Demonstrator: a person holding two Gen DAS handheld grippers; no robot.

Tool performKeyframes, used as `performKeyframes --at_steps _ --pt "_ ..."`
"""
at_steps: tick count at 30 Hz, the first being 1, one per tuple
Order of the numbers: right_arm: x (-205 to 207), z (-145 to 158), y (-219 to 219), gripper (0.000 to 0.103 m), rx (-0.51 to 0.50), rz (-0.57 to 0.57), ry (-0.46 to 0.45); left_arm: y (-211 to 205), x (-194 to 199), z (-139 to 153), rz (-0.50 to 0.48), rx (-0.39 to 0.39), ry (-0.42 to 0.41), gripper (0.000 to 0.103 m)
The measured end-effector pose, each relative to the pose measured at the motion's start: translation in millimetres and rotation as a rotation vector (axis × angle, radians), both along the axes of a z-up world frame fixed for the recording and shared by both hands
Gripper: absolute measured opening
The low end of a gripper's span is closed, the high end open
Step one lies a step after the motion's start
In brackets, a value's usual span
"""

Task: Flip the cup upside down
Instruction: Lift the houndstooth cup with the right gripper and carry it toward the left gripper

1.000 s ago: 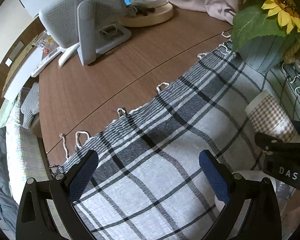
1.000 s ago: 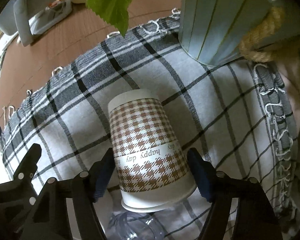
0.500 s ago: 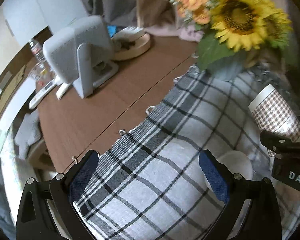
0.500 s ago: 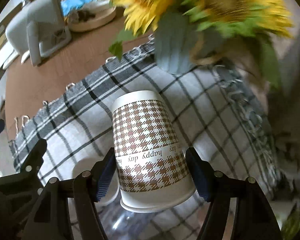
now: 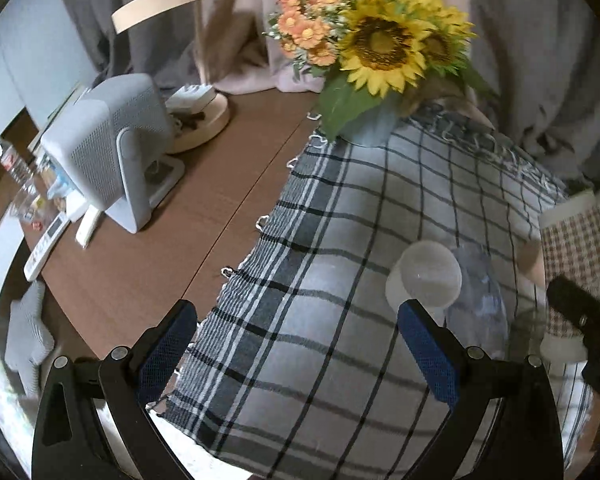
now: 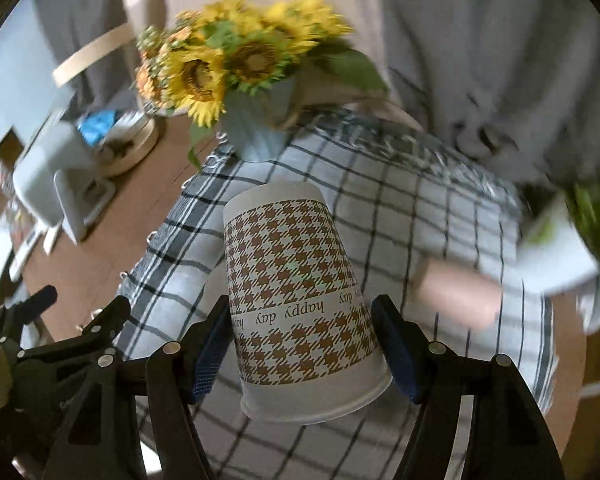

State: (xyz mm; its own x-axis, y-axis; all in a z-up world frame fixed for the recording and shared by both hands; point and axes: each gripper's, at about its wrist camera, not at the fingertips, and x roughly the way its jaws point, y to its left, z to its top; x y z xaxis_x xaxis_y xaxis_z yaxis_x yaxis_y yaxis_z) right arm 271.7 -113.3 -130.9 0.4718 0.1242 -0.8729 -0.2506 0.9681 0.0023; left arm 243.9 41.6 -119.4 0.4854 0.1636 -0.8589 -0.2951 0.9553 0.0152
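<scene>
A paper cup (image 6: 300, 304) with a brown houndstooth print and the words "happy day" sits between the fingers of my right gripper (image 6: 304, 352). It is held in the air above the plaid cloth (image 6: 420, 216), its closed base pointing away from the camera and its rim toward it. The cup also shows at the right edge of the left wrist view (image 5: 572, 264). My left gripper (image 5: 296, 352) is open and empty, above the cloth (image 5: 340, 216).
A clear plastic bottle with a white cap (image 5: 424, 280) lies on the cloth under the cup. A vase of sunflowers (image 5: 380, 52) stands at the cloth's far edge. A white heater (image 5: 104, 148) and a round wooden tray (image 5: 200, 120) stand on the brown table (image 5: 140, 272).
Both grippers have risen well above the table, the right one lifting the cup off the cloth. The bottle with the white cap has come into view below.
</scene>
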Motion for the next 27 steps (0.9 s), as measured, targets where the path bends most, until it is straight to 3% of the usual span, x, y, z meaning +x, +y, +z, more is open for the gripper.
performKeyframes --at_steps 11,27 --pt "-62 -41 -12 0.070 0.101 -0.196 0.084 8 -33 -27 -0.108 0.010 0.075 0.103" --pt "-74 -109 5 0.070 0.181 -0.292 0.241 41 -47 -72 -0.089 0.020 0.227 0.103"
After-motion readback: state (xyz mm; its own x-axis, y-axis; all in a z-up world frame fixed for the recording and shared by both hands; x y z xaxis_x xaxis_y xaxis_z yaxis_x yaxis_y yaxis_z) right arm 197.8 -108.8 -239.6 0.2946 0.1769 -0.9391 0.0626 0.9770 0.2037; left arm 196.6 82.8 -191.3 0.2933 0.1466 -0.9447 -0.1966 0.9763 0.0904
